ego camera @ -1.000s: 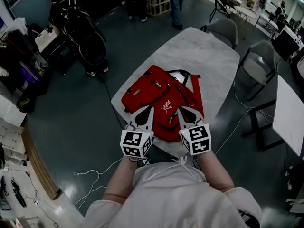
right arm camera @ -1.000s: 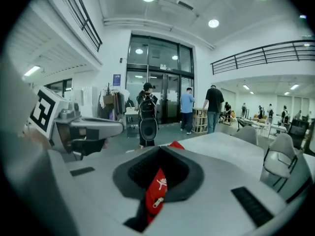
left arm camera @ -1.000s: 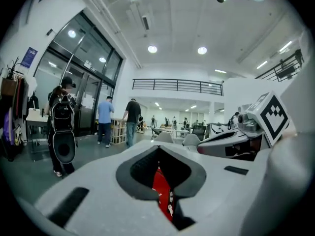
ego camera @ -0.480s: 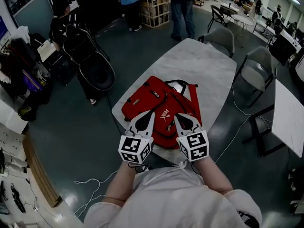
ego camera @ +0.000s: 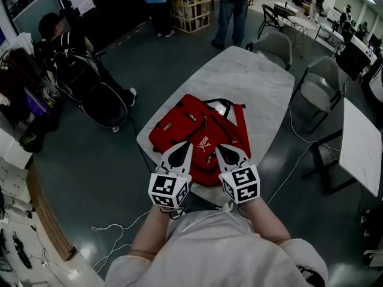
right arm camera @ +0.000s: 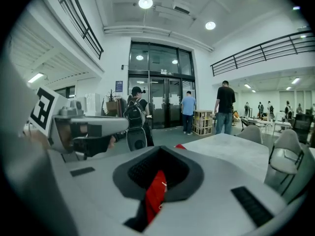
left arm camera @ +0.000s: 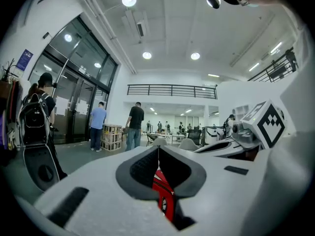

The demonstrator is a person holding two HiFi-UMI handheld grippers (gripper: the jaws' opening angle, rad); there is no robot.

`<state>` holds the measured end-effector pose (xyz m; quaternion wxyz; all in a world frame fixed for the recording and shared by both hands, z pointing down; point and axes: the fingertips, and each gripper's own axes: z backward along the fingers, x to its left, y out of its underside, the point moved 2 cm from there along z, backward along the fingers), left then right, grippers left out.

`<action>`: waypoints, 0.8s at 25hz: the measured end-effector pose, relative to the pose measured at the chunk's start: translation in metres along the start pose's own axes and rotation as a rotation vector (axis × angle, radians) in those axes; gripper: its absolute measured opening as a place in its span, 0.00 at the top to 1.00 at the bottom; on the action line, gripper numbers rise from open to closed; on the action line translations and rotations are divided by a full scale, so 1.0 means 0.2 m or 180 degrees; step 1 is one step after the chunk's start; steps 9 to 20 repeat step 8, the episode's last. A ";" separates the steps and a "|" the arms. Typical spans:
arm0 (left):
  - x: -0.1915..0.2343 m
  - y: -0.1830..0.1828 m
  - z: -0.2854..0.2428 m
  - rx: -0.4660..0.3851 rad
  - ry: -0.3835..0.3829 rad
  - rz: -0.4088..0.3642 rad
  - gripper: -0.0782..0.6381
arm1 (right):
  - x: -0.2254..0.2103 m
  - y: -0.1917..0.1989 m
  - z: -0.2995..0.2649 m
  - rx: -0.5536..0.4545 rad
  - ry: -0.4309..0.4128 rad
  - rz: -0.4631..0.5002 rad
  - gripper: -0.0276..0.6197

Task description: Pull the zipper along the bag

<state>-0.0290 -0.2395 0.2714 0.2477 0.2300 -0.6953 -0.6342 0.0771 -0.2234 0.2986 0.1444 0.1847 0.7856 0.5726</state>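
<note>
Two grippers were held side by side over the near end of a red backpack. The backpack lay flat on the near part of a pale grey bench, with a black strap at its far edge. In the head view the left gripper and the right gripper both pointed away from the person. Their tips were near each other, and the backpack's white logo lay between them. Whether either tip touched the fabric could not be told from there.

In the left gripper view the left gripper had its fingers closed, the tips meeting in a thin line. The red backpack showed low down through the hollow behind those tips, under the fingers rather than clamped at their ends.

The right gripper view showed much the same. The right gripper had its fingers drawn together at the tips, and a strip of the backpack's red cloth stood in the hollow behind them. Whether the pads pinched that cloth was not clear.

Grey chairs stood beside the bench, and people stood beyond its far end.
</note>
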 end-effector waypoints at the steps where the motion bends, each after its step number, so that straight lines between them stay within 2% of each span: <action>1: 0.00 0.01 0.00 0.0008 0.0000 0.0002 0.86 | 0.00 0.00 0.00 0.0000 -0.0008 -0.0010 0.92; 20: 0.00 0.01 -0.01 0.0022 -0.0019 -0.0057 0.86 | 0.01 -0.01 0.01 -0.0034 -0.0048 -0.0001 0.92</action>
